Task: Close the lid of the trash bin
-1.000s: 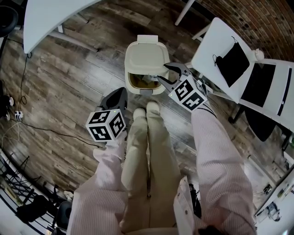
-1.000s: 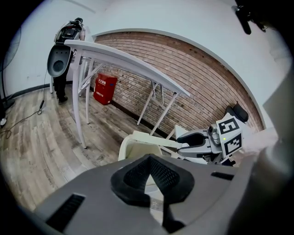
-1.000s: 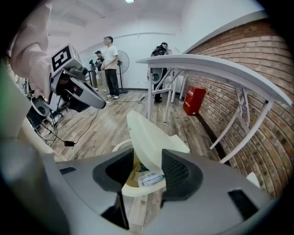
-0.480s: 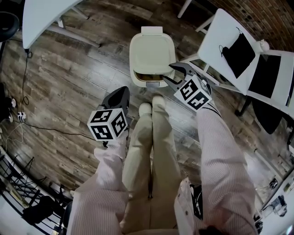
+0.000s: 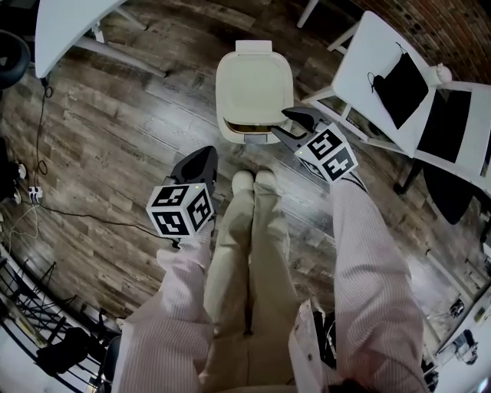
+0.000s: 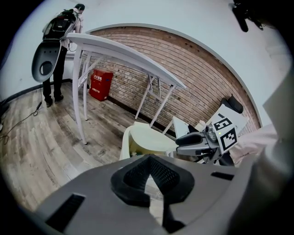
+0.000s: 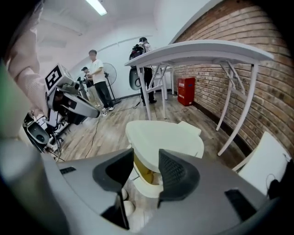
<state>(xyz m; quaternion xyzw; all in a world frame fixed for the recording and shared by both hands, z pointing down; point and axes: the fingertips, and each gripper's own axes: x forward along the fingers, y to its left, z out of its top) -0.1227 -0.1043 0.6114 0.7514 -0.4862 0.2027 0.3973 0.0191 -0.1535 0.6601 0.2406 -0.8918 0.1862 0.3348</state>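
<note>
The cream trash bin [image 5: 253, 86] stands on the wood floor just ahead of the person's shoes [image 5: 254, 180]. Its lid [image 5: 254, 77] lies almost flat, with a thin gap showing at the front edge [image 5: 247, 126]. My right gripper [image 5: 285, 125] is open at the bin's front right corner. In the right gripper view the lid [image 7: 165, 138] and the yellowish inside [image 7: 145, 170] show between its spread fingers [image 7: 177, 172]. My left gripper [image 5: 202, 162] hangs shut to the left of the bin and holds nothing. The left gripper view shows the bin [image 6: 143, 140] beyond its tip.
A white folding chair [image 5: 367, 57] with a black item [image 5: 399, 88] stands right of the bin. A white table [image 5: 69, 23] is at the far left, and a cable [image 5: 77, 215] runs over the floor. People [image 7: 97, 75] stand further back in the room.
The lid has dropped from half open to almost flat, hiding most of the bin's inside. My right gripper stayed at its front right edge. The left gripper barely moved.
</note>
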